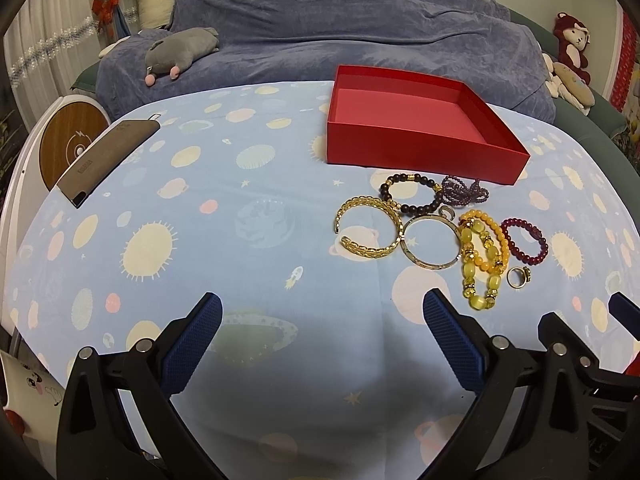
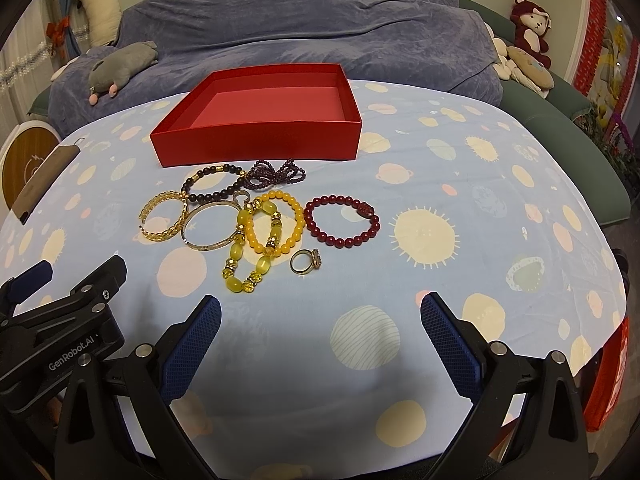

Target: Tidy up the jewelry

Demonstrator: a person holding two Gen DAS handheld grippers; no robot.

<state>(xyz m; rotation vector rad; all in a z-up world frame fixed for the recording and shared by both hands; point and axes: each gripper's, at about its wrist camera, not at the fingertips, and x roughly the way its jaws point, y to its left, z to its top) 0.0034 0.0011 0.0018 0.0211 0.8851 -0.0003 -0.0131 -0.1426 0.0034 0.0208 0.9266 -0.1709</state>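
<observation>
An empty red box (image 1: 496,148) (image 2: 256,140) stands at the far side of the table. In front of it lies a pile of jewelry: a gold cuff (image 1: 370,227) (image 2: 165,216), a dark bead bracelet (image 1: 412,206) (image 2: 208,196), a purple bead strand (image 1: 466,190) (image 2: 276,174), a thin bangle (image 1: 430,264) (image 2: 208,246), yellow bead bracelets (image 1: 482,256) (image 2: 264,236), a dark red bead bracelet (image 1: 524,240) (image 2: 340,220) and a ring (image 1: 518,276) (image 2: 306,262). My left gripper (image 1: 322,316) and right gripper (image 2: 320,316) are open and empty, hovering near the table's front, short of the pile.
A brown case (image 1: 108,156) lies at the table's left, beside a round wooden-topped device (image 1: 68,140). Behind the table is a sofa under a blue cover (image 2: 304,24) with plush toys (image 1: 180,52). The tablecloth (image 2: 460,208) has a planet print.
</observation>
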